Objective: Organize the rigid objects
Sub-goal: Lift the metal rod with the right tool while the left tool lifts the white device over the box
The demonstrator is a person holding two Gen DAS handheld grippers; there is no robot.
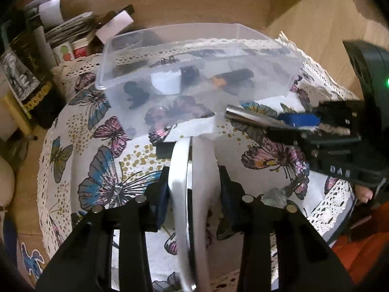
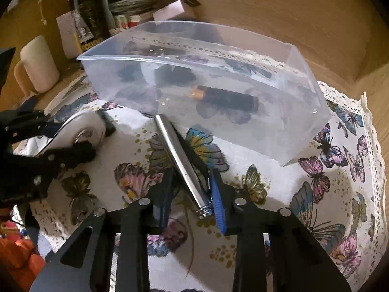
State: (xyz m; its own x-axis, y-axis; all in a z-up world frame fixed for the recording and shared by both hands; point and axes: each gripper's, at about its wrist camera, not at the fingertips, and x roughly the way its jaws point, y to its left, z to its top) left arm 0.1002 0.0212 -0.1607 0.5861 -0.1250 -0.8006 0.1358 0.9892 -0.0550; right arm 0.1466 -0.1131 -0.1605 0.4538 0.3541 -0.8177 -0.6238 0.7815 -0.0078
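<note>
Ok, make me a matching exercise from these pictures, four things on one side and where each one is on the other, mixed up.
Things:
1. white round disc
2. metal nail clipper
3. battery
4. cream mug

Places:
A. inside the clear plastic box
B. between the right gripper jaws
C. off the butterfly tablecloth, at the far left
D. between the left gripper jaws

Pairs: 1-D, 2-B, 3-A, 4-C

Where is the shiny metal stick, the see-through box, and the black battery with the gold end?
Shiny metal stick (image 2: 178,154): right wrist view, middle of its length.
See-through box (image 2: 305,126): right wrist view, near side wall by its right corner.
Black battery (image 2: 228,98): right wrist view, middle of its dark body, inside the box.
</note>
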